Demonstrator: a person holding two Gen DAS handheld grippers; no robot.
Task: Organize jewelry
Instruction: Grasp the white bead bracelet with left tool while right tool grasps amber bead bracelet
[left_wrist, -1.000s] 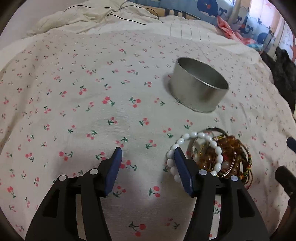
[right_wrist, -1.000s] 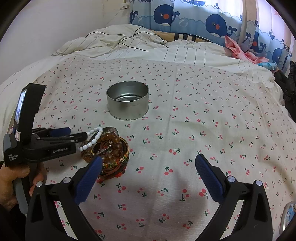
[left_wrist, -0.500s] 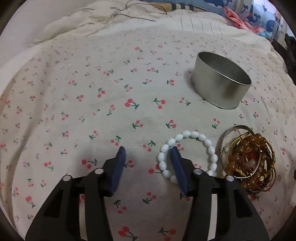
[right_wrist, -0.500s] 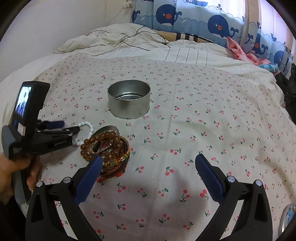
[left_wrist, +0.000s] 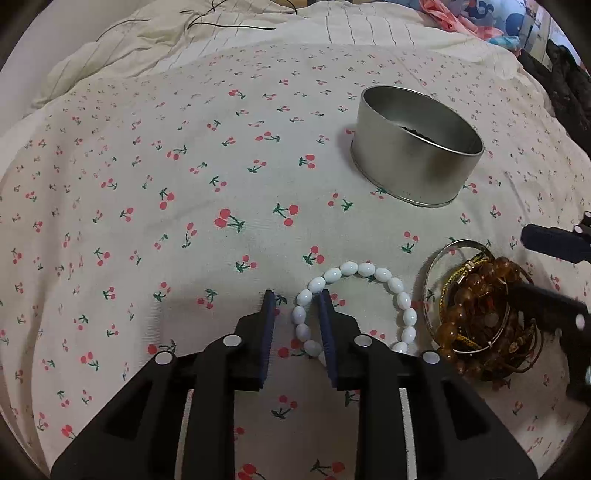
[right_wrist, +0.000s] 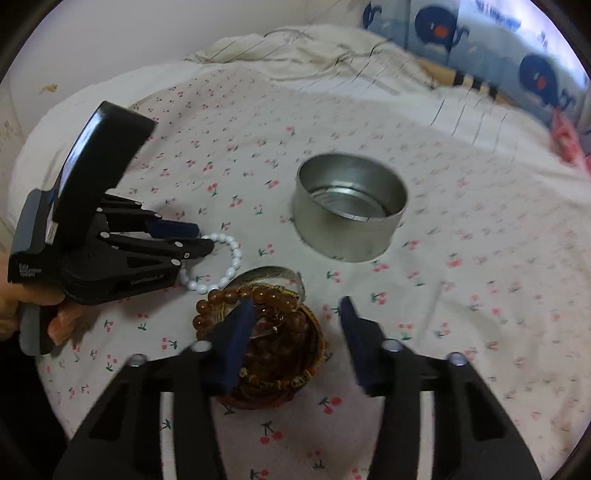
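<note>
White oval-bead bracelet (left_wrist: 369, 295) partly cut off behind left gripper (left_wrist: 294, 301) fingers; near side of loop sits between blue pads, jaws closing, pads not yet clearly pressing beads. Tangled pile of amber-bead and gold bangles (right_wrist: 266, 332) partly hidden under right gripper (right_wrist: 297, 308): left pad over pile, right pad on cloth beside it, jaws closing, nothing gripped. Right-wrist view motion-blurred, pile detail hard to read. Round silver metal tin (right_wrist: 349, 210) upright on cherry-print bedsheet (left_wrist: 147, 184), beyond both bracelets; bare bottom showing, no jewelry inside. Versus a second ago: white bracelet pulled clear of pile, left jaws much narrower, right gripper moved in over pile from wide open.
</note>
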